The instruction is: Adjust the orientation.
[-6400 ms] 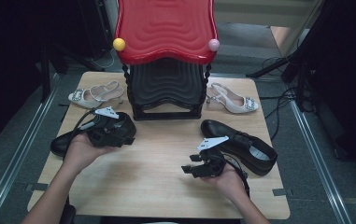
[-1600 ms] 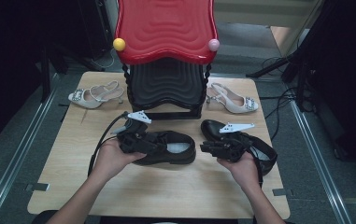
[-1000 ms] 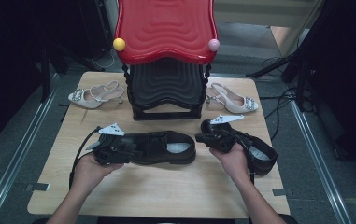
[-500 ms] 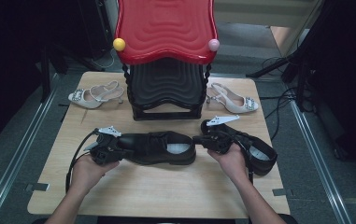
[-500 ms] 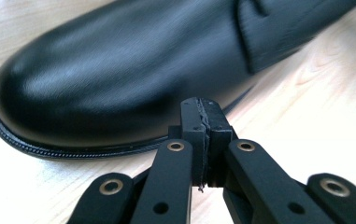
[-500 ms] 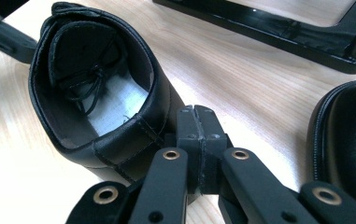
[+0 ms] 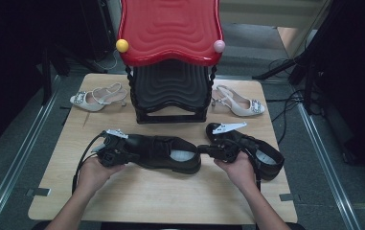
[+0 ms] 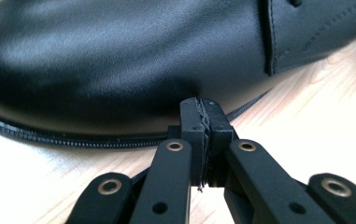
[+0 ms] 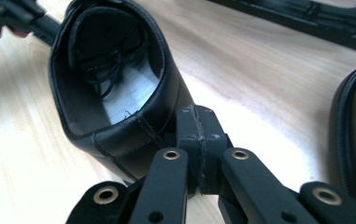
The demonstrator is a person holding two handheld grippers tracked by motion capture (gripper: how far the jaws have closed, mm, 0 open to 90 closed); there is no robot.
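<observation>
Near the tabletop's point(image 7: 161, 201) far left corner lies a pale heeled sandal point(image 7: 96, 96), its jewelled toe toward the left edge. Closer to the near edge, the left tool point(image 7: 122, 152) sits against the toe of a black leather shoe point(image 7: 163, 152). The left gripper view shows its two black jaws pressed flat together with nothing between them, their joined tips meeting the shoe point(image 8: 119, 60) just above the stitched sole welt; the jaws have just been closing (they caught none of the leather). A black cable loops from this tool toward the left edge.

The black shoe lies on its sole across the middle of the tabletop, nearer the near edge than the far one, toe to the left and heel to the right, its pale insole showing. Behind it, at the middle of the far edge, stands a black ribbed rack point(image 7: 170, 88) carrying a red wavy top point(image 7: 170, 28), with a yellow ball point(image 7: 122, 45) and a pink ball point(image 7: 219, 46) at its front corners.

At the shoe's heel is the right tool point(image 7: 204, 149), its jaws also pressed together on nothing, tips against the back of the heel point(image 9: 133, 126). Just right of it lies a second black shoe point(image 7: 264, 155), angled toward the right edge. Another pale sandal point(image 7: 240, 101) rests near the far right corner.
</observation>
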